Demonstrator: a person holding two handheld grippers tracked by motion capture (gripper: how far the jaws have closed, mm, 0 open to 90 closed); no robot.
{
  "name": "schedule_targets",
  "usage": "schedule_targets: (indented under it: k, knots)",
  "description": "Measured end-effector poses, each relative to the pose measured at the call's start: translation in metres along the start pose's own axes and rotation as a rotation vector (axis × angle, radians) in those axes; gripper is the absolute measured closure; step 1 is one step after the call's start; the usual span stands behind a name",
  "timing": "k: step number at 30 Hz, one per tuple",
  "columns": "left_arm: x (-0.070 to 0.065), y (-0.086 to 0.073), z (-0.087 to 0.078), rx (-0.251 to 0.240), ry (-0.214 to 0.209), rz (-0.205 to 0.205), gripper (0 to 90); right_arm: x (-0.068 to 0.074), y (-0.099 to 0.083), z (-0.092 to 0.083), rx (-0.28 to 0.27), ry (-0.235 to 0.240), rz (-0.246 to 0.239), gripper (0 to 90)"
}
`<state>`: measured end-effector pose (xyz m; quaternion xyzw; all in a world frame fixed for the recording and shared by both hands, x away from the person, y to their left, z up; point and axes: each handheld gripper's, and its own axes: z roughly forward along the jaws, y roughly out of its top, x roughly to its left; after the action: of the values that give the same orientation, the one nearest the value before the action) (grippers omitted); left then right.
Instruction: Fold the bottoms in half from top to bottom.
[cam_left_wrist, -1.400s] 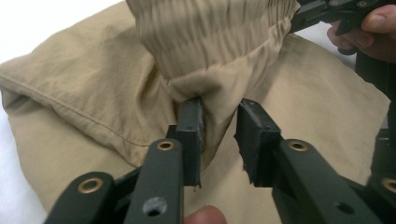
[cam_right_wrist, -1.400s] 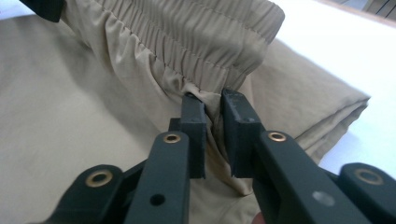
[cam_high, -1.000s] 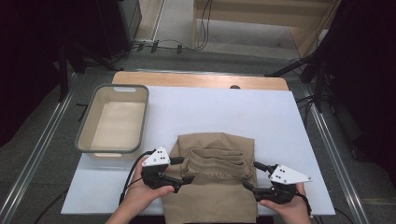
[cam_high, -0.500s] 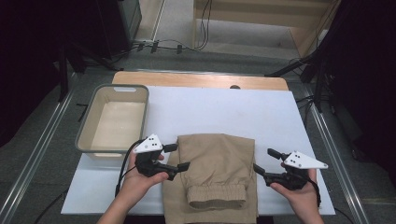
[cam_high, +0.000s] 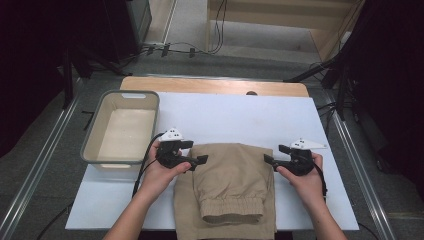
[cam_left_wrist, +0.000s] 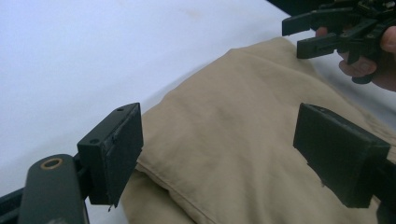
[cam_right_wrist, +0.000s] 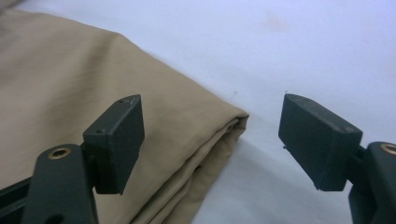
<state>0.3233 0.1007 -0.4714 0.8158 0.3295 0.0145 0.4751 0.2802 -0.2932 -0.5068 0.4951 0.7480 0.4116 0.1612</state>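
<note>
Trousers (cam_high: 230, 182) of tan cloth lie folded at the near edge of the white worktop (cam_high: 240, 120), about midway along it, their elastic cuff turned up toward the person and a lower layer hanging over the near edge. In the high view the left gripper (cam_high: 197, 160) sits at the fold's far-left corner and the right gripper (cam_high: 270, 161) at its far-right corner, both with jaws parted and nothing between them; the right one's jaws have just been closing a little, on empty air. A grey bin (cam_high: 122, 127) stands empty along the worktop's left edge, well apart from the cloth. In the left gripper view the two black pads stand wide either side of the rounded folded corner of the trousers (cam_left_wrist: 243, 135), above it rather than on it, with the right gripper (cam_left_wrist: 322, 35) farther off past the cloth. In the right gripper view the pads again stand wide; the stacked edges of the trousers (cam_right_wrist: 93, 93) end in a soft corner between and below them, not pinched. The cloth looks light, limp and unbreakable, likely to sag and unfold if lifted by one layer, so I judge the best hold to be at these two far corners, pinching all layers together.
</note>
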Motion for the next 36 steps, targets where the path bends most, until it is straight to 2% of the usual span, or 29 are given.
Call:
schedule_targets:
  k: [4,7,9,11,14,16,19,21,23,25,26,28,33,36]
  knots:
    - [0.006,-0.001,0.006,0.015,0.031,-0.014,15.5,-0.003,0.000,0.013,0.029,0.004,0.019,23.6]
    - [0.009,-0.003,0.012,0.027,0.042,-0.013,15.5,-0.002,-0.001,0.017,0.040,-0.006,0.026,29.6]
    - [0.012,-0.005,0.015,0.041,0.055,-0.013,15.5,-0.002,-0.002,0.020,0.046,0.024,0.032,35.7]
    - [0.016,-0.006,0.019,0.054,0.080,-0.031,15.7,-0.002,-0.004,0.023,0.069,0.042,0.033,39.7]
    - [0.023,-0.010,0.024,0.087,0.123,-0.067,20.6,-0.004,-0.005,0.024,0.073,0.040,0.053,46.9]
    - [0.026,-0.012,0.027,0.101,0.134,-0.076,24.7,-0.006,-0.006,0.023,0.073,0.052,0.077,58.4]
    - [0.028,-0.013,0.030,0.102,0.124,-0.100,32.8,-0.006,-0.006,0.022,0.085,0.073,0.074,69.9]
    - [0.029,-0.013,0.030,0.104,0.119,-0.111,41.5,-0.004,-0.006,0.022,0.087,0.086,0.057,75.2]
    - [0.029,-0.012,0.030,0.103,0.107,-0.116,58.0,-0.001,-0.004,0.021,0.086,0.078,0.031,78.0]
    - [0.027,-0.010,0.028,0.095,0.099,-0.102,76.0,0.000,-0.002,0.018,0.066,0.068,0.017,79.3]
    - [0.026,-0.009,0.028,0.092,0.103,-0.094,79.7,0.000,-0.001,0.016,0.054,0.065,0.013,79.6]
    - [0.021,-0.003,0.027,0.080,0.118,-0.060,82.3,0.000,0.003,0.012,0.032,0.059,0.005,79.9]
    - [0.016,0.017,0.022,0.017,0.141,-0.029,83.0,-0.002,0.021,0.000,-0.032,0.024,-0.017,80.0]
    - [0.015,0.034,0.021,-0.019,0.171,0.000,82.9,-0.004,0.037,-0.008,-0.080,-0.006,-0.032,80.0]
